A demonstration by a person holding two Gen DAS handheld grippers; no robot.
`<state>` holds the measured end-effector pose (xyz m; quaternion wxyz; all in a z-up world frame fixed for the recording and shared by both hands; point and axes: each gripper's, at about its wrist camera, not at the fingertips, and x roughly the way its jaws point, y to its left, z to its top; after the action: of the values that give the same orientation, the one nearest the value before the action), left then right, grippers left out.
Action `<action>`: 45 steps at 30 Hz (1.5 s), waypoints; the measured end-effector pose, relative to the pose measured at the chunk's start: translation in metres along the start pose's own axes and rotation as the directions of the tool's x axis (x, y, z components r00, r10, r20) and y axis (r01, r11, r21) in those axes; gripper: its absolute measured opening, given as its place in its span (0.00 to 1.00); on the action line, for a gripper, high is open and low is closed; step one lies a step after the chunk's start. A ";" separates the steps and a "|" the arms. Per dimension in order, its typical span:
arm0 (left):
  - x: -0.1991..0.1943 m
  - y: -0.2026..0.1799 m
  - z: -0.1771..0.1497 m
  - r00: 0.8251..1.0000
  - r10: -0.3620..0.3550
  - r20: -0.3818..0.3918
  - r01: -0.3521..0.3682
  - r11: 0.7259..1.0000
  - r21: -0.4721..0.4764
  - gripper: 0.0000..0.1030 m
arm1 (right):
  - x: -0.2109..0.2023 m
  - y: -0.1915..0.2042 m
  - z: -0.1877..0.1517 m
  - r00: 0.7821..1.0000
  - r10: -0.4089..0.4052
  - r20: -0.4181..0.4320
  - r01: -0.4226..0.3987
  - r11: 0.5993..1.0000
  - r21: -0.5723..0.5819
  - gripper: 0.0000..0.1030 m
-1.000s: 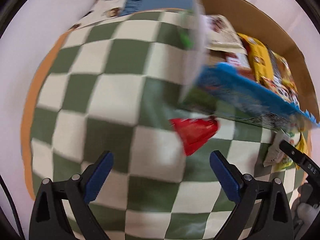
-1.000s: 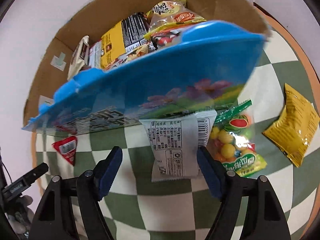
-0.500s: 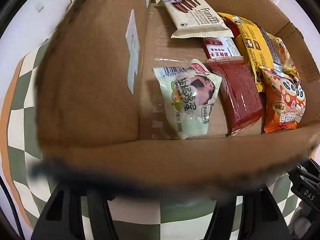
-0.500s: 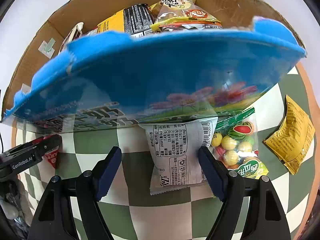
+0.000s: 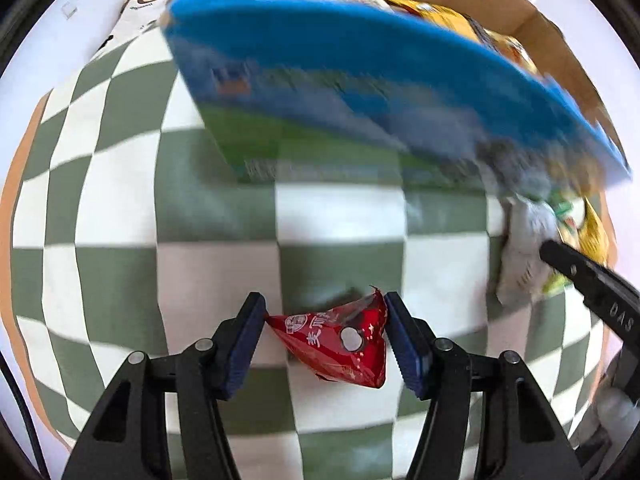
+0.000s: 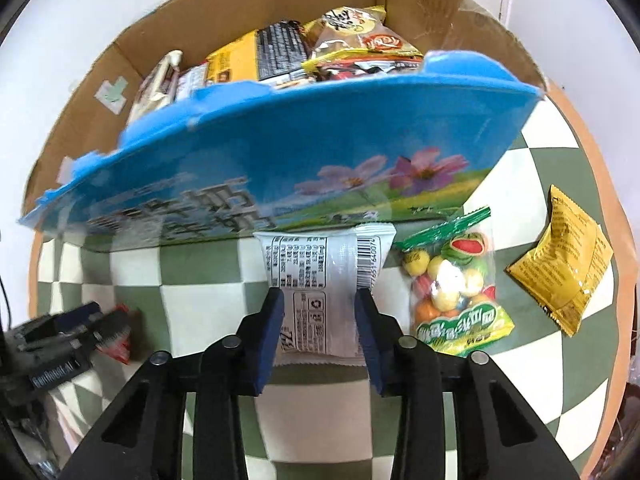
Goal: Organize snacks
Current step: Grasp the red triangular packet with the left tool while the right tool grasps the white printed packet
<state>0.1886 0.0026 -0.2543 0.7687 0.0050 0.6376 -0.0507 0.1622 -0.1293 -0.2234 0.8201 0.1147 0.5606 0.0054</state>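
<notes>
A small red snack packet [image 5: 336, 344] lies on the green-and-white checked cloth [image 5: 216, 264]. My left gripper [image 5: 325, 304] points down at it, its jaws closing with both blue pads touching the packet's ends. My right gripper [image 6: 319, 300] is shut on a white snack packet [image 6: 320, 256] with a barcode, which lies against the front of the box. The cardboard box [image 6: 240, 12] holds several snack packs. Its blue printed front flap [image 6: 320, 132] hangs out over the cloth. The blue flap [image 5: 360, 80] is blurred in the left wrist view.
A clear bag of coloured candy balls [image 6: 452, 288] and a yellow packet [image 6: 568, 264] lie on the cloth right of the white packet. The left gripper's body [image 6: 60, 344] shows at the left edge. The cloth's orange border [image 6: 600, 160] runs along the right.
My left gripper swung over the box and back, then came down and closed around the red packet. My right gripper's jaws closed in on the white packet.
</notes>
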 end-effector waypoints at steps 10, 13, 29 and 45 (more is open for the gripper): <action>-0.012 -0.042 -0.073 0.995 -0.075 -0.066 0.078 0.996 0.049 0.56 | -0.068 -0.019 -0.071 0.987 0.139 -0.082 -0.138 0.990 0.019 0.35; 0.001 -0.047 -0.087 0.992 -0.084 -0.097 0.090 0.994 0.060 0.56 | -0.069 -0.040 -0.097 0.973 0.170 -0.159 -0.160 0.984 0.073 0.35; 0.026 -0.017 -0.038 0.980 -0.116 -0.160 0.114 0.993 -0.026 0.57 | -0.023 -0.042 -0.005 0.992 0.119 -0.041 -0.114 0.988 0.105 0.71; 0.019 0.027 -0.042 0.930 -0.281 -0.238 0.239 0.952 -0.191 0.61 | -0.028 -0.039 -0.091 0.938 0.126 -0.323 -0.144 0.989 -0.032 0.49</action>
<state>0.1532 0.0312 -0.2820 0.6619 -0.1341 0.7306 -0.1004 0.0635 -0.1547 -0.2361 0.7187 0.1277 0.6767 0.0958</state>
